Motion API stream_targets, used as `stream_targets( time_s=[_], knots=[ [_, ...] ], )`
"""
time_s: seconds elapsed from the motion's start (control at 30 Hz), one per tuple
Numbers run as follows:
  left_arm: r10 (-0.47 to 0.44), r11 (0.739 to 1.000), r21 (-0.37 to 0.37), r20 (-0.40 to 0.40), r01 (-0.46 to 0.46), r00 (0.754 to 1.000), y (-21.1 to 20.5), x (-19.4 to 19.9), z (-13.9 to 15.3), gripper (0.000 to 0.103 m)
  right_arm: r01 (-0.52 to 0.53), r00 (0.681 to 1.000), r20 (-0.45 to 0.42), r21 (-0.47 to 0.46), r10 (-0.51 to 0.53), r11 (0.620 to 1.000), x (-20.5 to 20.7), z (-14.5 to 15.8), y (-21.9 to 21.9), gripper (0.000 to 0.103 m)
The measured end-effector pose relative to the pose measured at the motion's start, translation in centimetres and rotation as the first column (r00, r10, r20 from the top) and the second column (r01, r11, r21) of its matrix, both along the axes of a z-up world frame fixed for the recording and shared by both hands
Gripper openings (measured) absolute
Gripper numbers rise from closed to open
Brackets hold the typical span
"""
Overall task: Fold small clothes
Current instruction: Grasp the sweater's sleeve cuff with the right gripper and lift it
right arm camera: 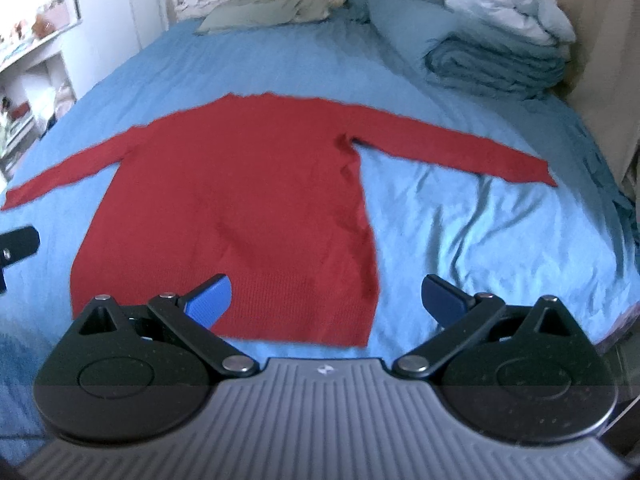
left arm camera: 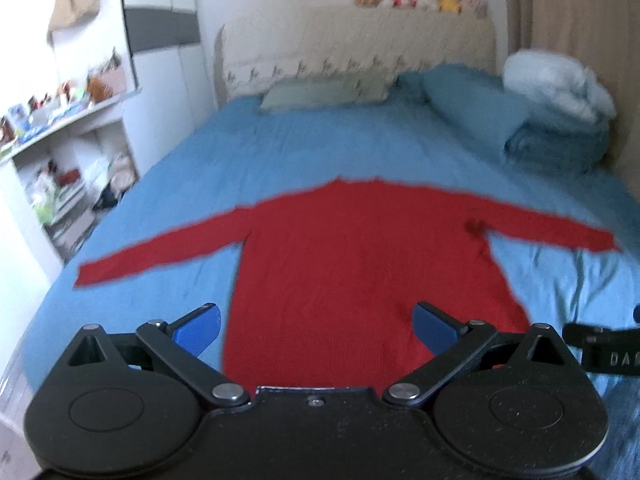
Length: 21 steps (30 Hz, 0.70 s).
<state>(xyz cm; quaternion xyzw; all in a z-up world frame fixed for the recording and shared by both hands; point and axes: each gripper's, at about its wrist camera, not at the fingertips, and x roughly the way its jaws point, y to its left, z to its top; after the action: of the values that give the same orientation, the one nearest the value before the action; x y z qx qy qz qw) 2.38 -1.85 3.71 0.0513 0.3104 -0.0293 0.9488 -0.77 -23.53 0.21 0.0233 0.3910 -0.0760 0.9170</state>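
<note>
A red long-sleeved sweater [left arm camera: 360, 256] lies flat on the blue bed sheet [left arm camera: 280, 148], sleeves spread out to both sides, hem toward me. It also shows in the right wrist view [right arm camera: 240, 200]. My left gripper [left arm camera: 316, 326] is open and empty, held above the hem's left part. My right gripper [right arm camera: 326, 300] is open and empty, held above the hem's right corner. Part of the right gripper [left arm camera: 604, 348] shows at the right edge of the left wrist view.
Blue pillows [left arm camera: 472, 108] and a folded blanket stack [right arm camera: 500, 60] with a white duvet [right arm camera: 508, 4] sit at the bed's far right. A grey-green pillow [left arm camera: 320, 92] lies by the headboard. White shelves [left arm camera: 68, 168] stand left of the bed.
</note>
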Motion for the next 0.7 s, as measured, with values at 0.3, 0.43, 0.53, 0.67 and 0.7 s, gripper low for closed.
stream_targets(
  time_s=[0.3,0.43,0.53,0.67,0.7],
  knots=[
    [-0.093,0.994,-0.047,0.073,0.096,0.993,-6.8,11.1,1.9,0.103,0.165,0.979,0.123,-0.003,-0.163,0.986,6.0,2.9,-9.6,0.103],
    [-0.160,0.987,-0.025,0.020,0.160,0.987,-11.0,17.5,-0.5,0.103,0.258,0.953,0.166,0.000,-0.255,0.966,9.7,1.6,-15.8,0.103],
    [-0.208,0.977,-0.058,-0.033,0.205,0.978,-13.3,21.8,-3.1,0.103,0.323,0.929,0.183,0.030,-0.323,0.946,12.6,-0.7,-20.7,0.103],
    [-0.256,0.963,-0.111,-0.108,0.244,0.961,-16.8,27.6,-6.8,0.103,0.401,0.892,0.189,0.091,-0.411,0.912,15.5,-4.5,-27.1,0.103],
    [-0.259,0.962,-0.117,-0.126,0.245,0.958,-17.6,28.7,-7.7,0.103,0.419,0.882,0.187,0.107,-0.432,0.902,16.1,-5.6,-28.5,0.103]
  ],
)
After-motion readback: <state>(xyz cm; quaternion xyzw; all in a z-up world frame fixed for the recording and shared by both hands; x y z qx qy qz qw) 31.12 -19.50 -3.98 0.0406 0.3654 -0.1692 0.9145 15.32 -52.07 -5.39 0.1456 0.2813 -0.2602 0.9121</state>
